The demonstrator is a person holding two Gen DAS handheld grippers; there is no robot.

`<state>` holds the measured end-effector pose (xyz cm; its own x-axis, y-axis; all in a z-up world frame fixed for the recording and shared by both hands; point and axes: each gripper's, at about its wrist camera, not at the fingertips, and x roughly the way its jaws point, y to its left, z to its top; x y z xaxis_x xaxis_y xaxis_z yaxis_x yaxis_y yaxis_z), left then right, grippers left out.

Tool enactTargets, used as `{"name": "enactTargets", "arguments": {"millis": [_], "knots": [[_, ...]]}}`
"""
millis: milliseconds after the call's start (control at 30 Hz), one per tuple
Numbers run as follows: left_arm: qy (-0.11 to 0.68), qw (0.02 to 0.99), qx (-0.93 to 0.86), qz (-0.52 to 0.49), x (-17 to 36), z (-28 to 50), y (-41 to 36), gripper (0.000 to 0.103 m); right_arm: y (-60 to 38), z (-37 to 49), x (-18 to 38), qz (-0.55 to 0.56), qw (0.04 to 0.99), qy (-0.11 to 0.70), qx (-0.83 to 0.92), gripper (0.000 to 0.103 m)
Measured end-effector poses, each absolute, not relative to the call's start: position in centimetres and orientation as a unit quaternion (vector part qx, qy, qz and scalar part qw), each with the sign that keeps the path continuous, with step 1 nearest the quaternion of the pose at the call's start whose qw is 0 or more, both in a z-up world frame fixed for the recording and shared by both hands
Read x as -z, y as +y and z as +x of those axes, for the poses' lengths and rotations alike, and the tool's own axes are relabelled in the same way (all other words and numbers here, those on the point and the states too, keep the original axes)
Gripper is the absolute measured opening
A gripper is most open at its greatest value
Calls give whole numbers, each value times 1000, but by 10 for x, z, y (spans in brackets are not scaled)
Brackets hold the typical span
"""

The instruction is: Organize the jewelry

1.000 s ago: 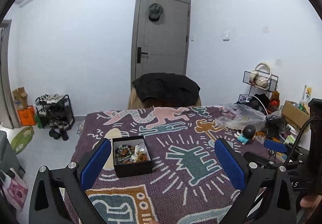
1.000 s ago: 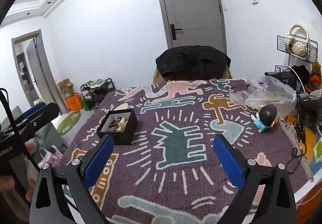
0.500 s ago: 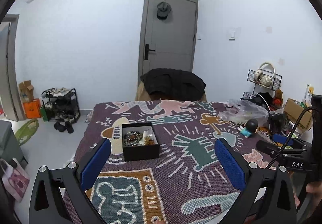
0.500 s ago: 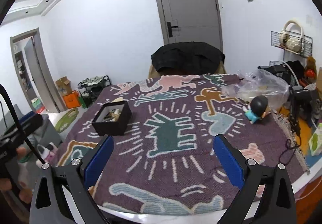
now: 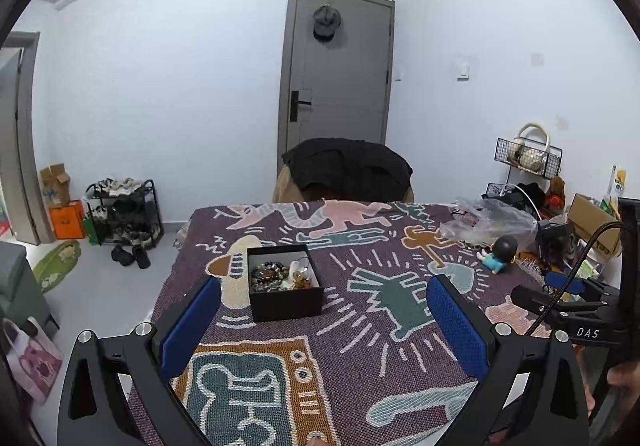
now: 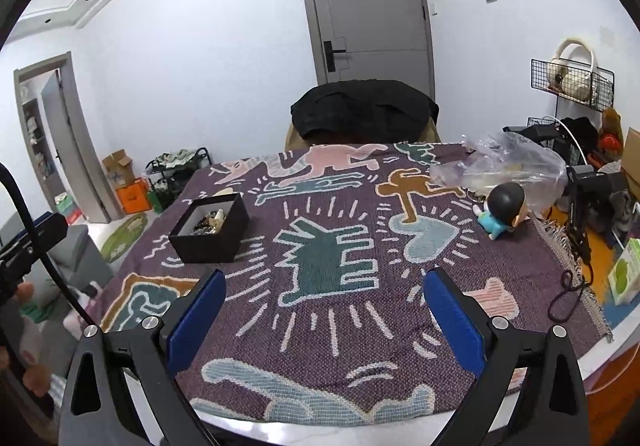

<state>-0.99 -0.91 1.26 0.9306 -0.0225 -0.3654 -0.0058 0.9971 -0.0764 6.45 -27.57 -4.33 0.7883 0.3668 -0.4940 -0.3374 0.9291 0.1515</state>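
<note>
Sitting on the patterned cloth (image 6: 328,330) is a black box (image 5: 285,300), lid off, in which the jewelry (image 5: 276,276) is heaped: beads and pale pieces mixed together, none seen on the cloth beside the box. Both tongs are held back from the box, the left gripper (image 5: 323,320) nearer it, the right gripper (image 6: 323,320) well apart, each spread wide with nothing gripped. Whether the heap was gathered here or awaits sorting cannot be told

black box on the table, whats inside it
The black box holds a tangled heap of jewelry: dark and amber beads, plus something pale. Whatever lies under the heap is hidden.
</note>
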Motion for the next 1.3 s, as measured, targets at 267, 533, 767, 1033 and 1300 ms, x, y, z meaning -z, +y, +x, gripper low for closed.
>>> {"name": "enactTargets", "arguments": {"millis": [267,533,767,1033,1300], "knots": [[193,980,4,-43,-10,-7,-7,103,-271,63,44,24,945,267,-190,99],[196,980,2,-45,-8,-7,-6,103,-268,63,46,20,944,269,-189,99],[196,980,2,-45,-8,-7,-6,103,-269,64,46,20,945,268,-188,99],[196,980,2,-45,-8,-7,-7,103,-271,64,45,21,945,267,-186,99],[196,980,3,-42,-6,-6,-7,103,-273,63,45,20,947,264,-183,99]]}}
